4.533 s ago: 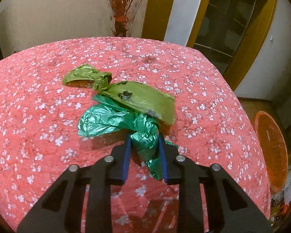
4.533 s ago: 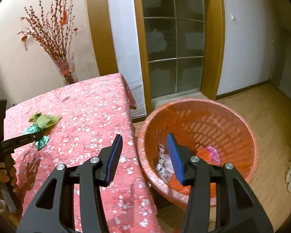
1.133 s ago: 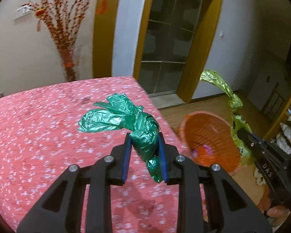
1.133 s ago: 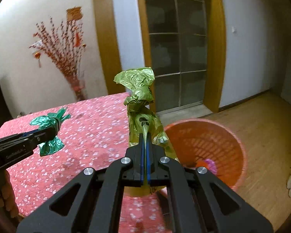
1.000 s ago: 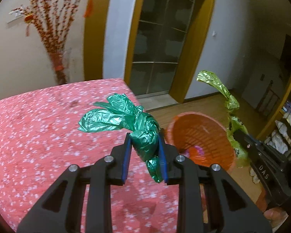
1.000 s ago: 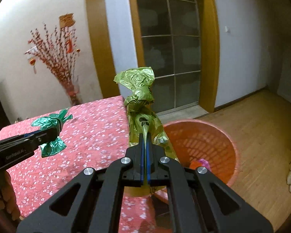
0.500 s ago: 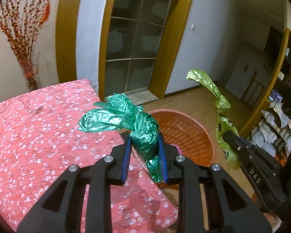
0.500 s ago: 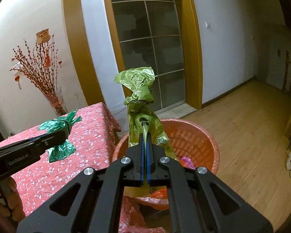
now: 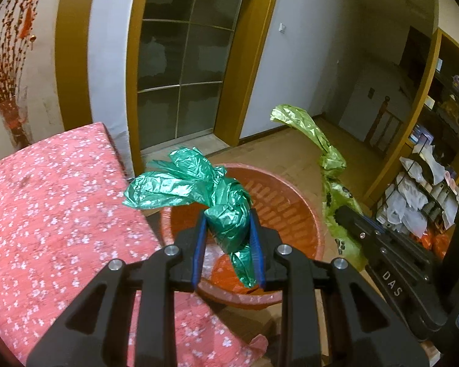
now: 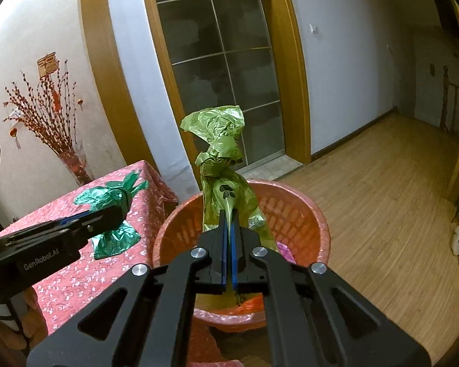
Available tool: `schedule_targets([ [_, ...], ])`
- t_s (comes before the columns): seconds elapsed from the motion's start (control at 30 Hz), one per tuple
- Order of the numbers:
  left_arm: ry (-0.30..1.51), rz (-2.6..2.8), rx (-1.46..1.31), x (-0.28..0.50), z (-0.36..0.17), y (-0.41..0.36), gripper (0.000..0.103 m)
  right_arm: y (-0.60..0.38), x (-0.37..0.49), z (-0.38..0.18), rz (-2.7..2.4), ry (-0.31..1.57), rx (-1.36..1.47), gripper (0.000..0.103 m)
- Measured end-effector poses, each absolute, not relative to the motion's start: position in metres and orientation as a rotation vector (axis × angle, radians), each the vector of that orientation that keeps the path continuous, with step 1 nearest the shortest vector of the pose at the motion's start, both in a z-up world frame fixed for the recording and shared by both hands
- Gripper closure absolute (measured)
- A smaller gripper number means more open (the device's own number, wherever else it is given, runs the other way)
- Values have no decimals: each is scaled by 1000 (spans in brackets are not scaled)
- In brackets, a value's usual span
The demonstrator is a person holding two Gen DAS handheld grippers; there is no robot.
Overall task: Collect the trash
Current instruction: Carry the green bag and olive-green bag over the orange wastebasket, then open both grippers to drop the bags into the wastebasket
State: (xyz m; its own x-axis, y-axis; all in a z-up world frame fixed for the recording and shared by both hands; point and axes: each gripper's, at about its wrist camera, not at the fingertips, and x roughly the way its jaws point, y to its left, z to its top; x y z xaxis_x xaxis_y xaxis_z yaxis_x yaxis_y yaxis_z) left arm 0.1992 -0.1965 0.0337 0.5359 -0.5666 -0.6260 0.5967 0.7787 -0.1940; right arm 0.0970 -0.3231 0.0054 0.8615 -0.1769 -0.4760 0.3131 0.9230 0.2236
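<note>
lime bag point(image 10: 220, 165) upright lengthwise (knot uppermost), above orange basket point(image 10: 318, 223)

A lived-in home: wood-plank floor point(image 10: 382, 202), a glass-panelled door point(image 10: 220, 61) in a wide wooden frame, a table under a red floral cloth point(image 9: 46, 208), a vase of red-budded branches point(image 10: 49, 116) by the far left wall, cluttered shelves point(image 9: 428, 183) at right, an orange plastic basket point(image 10: 318, 223) on the floor

Both wrist views angled down, close over basket point(image 9: 316, 229) (shared)
</note>
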Motion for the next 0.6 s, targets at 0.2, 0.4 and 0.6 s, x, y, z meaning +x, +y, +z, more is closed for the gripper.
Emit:
schedule_targets([
  [0.2, 741, -717, 55, 204, 22, -217, 77, -333, 103, -2, -272, 474, 324, 101],
  [0.4, 758, -734, 67, 209, 10, -231, 77, -338, 110, -7, -278, 483, 336, 101],
  [0.6, 776, -743, 69, 218, -3, -239, 77, -344, 116, -13, -279, 492, 353, 101],
])
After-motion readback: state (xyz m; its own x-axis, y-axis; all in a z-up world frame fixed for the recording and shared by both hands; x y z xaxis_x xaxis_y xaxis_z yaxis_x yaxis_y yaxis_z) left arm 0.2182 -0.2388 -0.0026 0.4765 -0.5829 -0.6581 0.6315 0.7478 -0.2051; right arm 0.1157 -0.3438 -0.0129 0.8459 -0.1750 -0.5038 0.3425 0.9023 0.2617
